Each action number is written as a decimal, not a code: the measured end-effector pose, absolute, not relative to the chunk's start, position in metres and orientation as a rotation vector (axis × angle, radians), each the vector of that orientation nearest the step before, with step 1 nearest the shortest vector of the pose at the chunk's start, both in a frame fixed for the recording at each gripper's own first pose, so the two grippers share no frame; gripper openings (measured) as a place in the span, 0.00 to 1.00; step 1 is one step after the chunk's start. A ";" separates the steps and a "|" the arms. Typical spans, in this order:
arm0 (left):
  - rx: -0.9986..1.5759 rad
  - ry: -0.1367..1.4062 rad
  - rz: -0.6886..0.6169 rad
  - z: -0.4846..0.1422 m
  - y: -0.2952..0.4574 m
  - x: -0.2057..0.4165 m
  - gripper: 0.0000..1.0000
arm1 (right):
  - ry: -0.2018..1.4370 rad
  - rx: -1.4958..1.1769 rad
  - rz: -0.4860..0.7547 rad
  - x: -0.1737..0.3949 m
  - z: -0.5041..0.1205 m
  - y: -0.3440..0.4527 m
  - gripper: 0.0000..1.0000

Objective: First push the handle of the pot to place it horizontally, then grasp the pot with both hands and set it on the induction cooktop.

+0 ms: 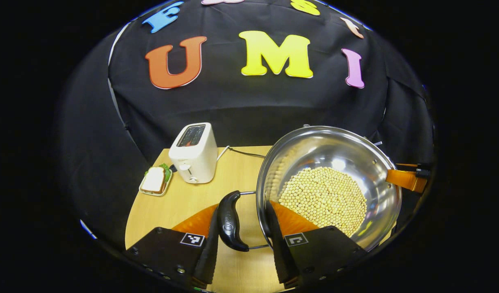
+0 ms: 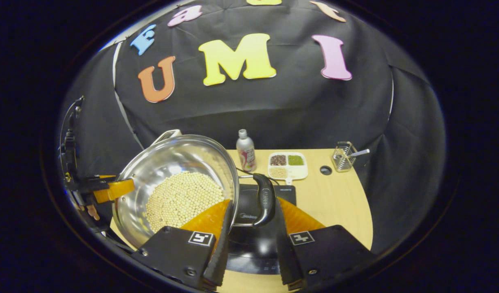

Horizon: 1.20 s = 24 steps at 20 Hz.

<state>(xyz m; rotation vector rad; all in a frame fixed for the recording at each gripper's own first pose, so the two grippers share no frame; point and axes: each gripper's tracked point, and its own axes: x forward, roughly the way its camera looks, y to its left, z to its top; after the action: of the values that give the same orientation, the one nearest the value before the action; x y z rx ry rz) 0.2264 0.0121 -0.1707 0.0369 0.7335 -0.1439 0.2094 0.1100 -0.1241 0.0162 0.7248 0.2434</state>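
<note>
Left gripper view: the left gripper (image 1: 241, 248) sits at the bottom centre of the frame, its jaws standing at a middling width around a curved black side handle (image 1: 229, 221) of the round stainless-steel pot (image 1: 328, 185). The handle lies between the fingers, nearer the left one, and contact on both sides cannot be confirmed. The pot fills the centre right of the frame and holds a bed of pale yellow beans (image 1: 324, 199). Its rim seems tilted toward the camera, so it is judged to be carried rather than resting flat. A white toaster (image 1: 194, 152) and a small tray with a sandwich (image 1: 155, 180) stand on the wooden counter (image 1: 180, 203) at centre left, well apart from the pot.

In the right gripper view, the right gripper (image 2: 251, 244) at bottom centre straddles the opposite black handle (image 2: 264, 199) in the same way, and a firm pinch cannot be told. The black induction cooktop (image 2: 249, 244) is seen directly beneath that handle, so the pot appears close over its target. A grip at both handles is judged to keep the loaded pot level while it is lowered. A metal bottle (image 2: 246, 150), a divided white dish (image 2: 287, 165) and a wire holder (image 2: 344, 156) stand behind, at centre right.
</note>
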 end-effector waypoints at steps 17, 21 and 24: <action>0.029 0.795 -0.233 -0.244 -0.097 0.251 0.57 | 0.778 0.015 0.161 0.245 -0.199 0.011 0.54; 0.023 0.823 -0.227 -0.278 -0.094 0.264 0.57 | 0.789 0.011 0.161 0.256 -0.228 0.017 0.51; 0.015 0.830 -0.217 -0.292 -0.092 0.268 0.57 | 0.777 0.010 0.163 0.263 -0.240 0.022 0.52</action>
<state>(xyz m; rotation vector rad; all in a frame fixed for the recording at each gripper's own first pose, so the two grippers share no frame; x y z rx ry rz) 0.2680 -0.0917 -0.2921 0.0149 0.8302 -0.2172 0.2634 0.0221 -0.2404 0.0096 0.7766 0.1632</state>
